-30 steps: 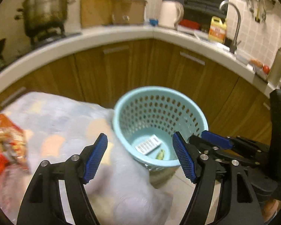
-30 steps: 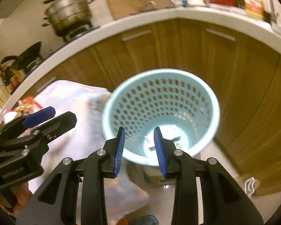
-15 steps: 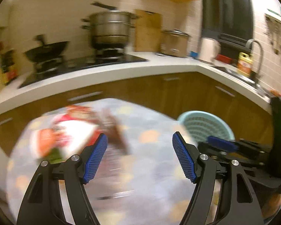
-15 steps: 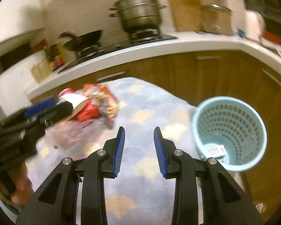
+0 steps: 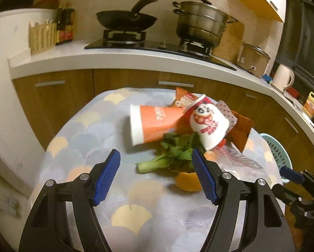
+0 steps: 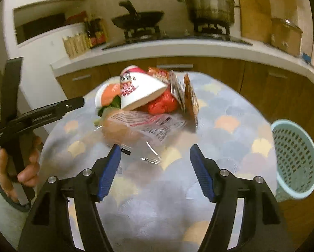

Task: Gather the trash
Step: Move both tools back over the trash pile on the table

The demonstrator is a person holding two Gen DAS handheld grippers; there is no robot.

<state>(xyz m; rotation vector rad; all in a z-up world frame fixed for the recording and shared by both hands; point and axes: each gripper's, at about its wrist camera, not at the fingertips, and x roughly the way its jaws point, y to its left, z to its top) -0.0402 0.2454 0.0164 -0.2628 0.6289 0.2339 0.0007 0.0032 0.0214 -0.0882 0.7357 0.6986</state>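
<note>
A heap of trash lies on the round table: an orange paper cup (image 5: 152, 126) on its side, a white noodle bowl (image 5: 208, 124) tipped over, green leaves (image 5: 169, 157), an orange peel (image 5: 187, 180), a clear printed wrapper (image 6: 140, 126), a red bag (image 6: 161, 105) and snack packets (image 6: 188, 96). My left gripper (image 5: 155, 174) is open and empty, just short of the leaves. My right gripper (image 6: 155, 168) is open and empty, just short of the wrapper. The light-blue perforated basket (image 6: 294, 159) stands off the table's right edge; it also shows in the left wrist view (image 5: 277, 157).
The table wears a pastel scallop-patterned cloth (image 5: 94, 157). Behind it runs a white counter (image 5: 115, 58) over wooden cabinets, with a wok (image 5: 126, 19), a steel pot (image 5: 201, 24), a kettle (image 5: 282, 77) and a cutting board. A white appliance stands at the left.
Both grippers swung left from over the basket to face the trash heap on the table. My right gripper's jaws opened from nearly shut to wide. The left stayed open.
</note>
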